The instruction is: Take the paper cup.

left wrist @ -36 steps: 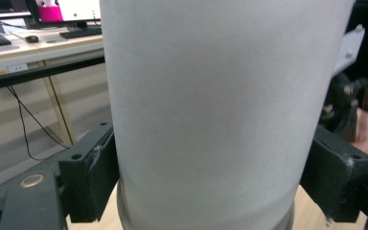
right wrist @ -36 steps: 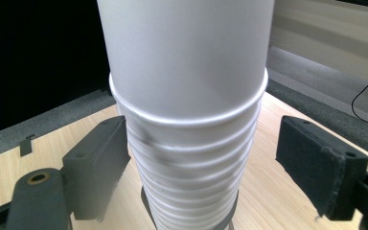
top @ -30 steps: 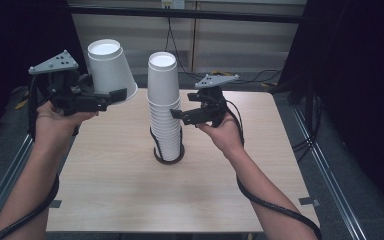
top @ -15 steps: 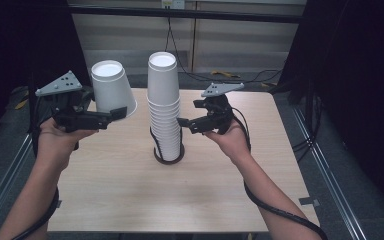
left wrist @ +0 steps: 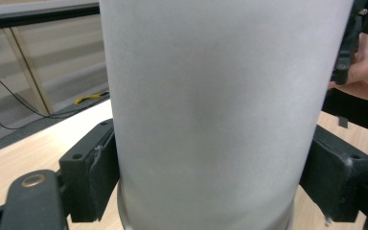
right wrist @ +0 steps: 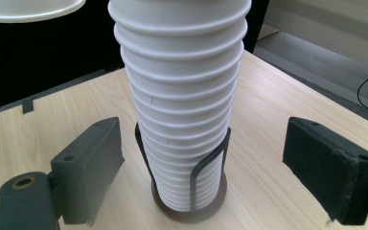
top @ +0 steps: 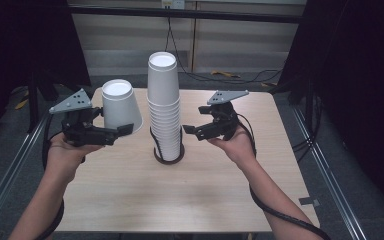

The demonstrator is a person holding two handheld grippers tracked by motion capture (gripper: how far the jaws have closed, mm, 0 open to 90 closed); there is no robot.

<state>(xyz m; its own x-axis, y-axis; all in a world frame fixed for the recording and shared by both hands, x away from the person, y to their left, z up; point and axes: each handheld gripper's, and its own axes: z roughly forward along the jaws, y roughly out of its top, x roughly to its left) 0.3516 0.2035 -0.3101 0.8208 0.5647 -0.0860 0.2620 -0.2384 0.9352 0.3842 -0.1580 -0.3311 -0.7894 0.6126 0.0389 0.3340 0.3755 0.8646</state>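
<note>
Standing under dark curtains, a pale rectangular wooden desk [top: 130, 200] carries everything in the high view. Near the middle of the desk, slightly toward the far edge, rises a tall stack of nested white paper cups [top: 163, 110], upside down, bottoms up. The stack sits in a dark wire cup holder with a round base [top: 168, 154], whose thin uprights reach partway up the lowest cups.

Left of the stack, toward the desk's left edge, a single white paper cup [top: 120, 106] hangs in the air, also upside down and leaning a little, clear of the stack. The black left gripper [top: 116, 131] grasps it low down near its rim; in the left gripper view both pads [left wrist: 96, 177] press against the cup's wall.

Right of the stack, the black right gripper [top: 192, 131] floats just beside the cups, aimed at them. Its jaws have just been opening and now stand wide, released; in the right gripper view the stack and holder lie beyond the pads [right wrist: 93, 167], untouched. A grey three-cornered plate tops each gripper, and a black cable [top: 280, 215] trails from the right one toward the near edge.
</note>
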